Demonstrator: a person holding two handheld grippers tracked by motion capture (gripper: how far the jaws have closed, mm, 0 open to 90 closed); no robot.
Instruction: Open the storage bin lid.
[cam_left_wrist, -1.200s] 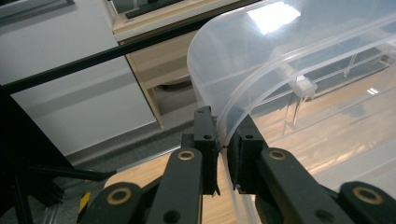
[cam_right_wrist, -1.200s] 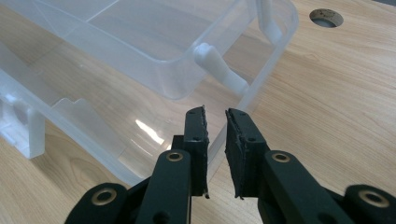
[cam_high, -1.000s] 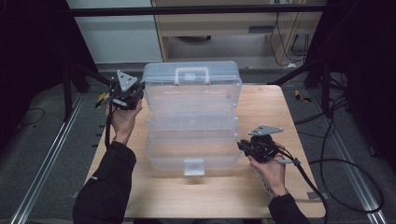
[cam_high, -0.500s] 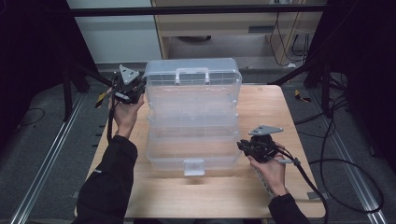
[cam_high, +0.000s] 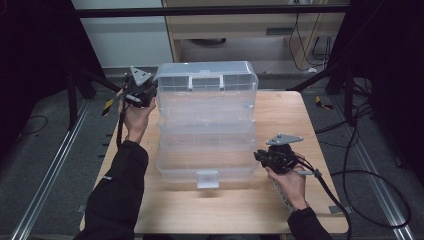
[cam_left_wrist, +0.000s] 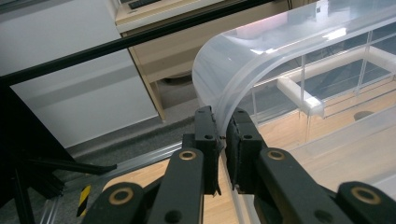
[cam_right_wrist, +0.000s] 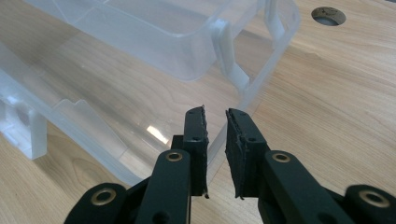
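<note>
1. A large clear plastic organizer box (cam_high: 206, 125) lies open on the wooden table (cam_high: 300, 130); its lid (cam_high: 206, 80) stands raised at the far side, and the base with a white latch (cam_high: 207, 179) is near the person.
2. The left gripper (cam_high: 145, 90) is at the far left corner of the lid; in the left gripper view its jaws are closed on the curved rim of the lid (cam_left_wrist: 243, 60), which passes between them.
3. The right gripper (cam_high: 261, 156) is at the near right corner of the base; in the right gripper view its jaws stand around the thin edge of the base (cam_right_wrist: 140, 107) with a narrow gap; I cannot tell if they press it.
4. A white handle (cam_high: 205, 80) sits on the lid; a round hole (cam_right_wrist: 328, 15) is in the table beyond the box.
</note>
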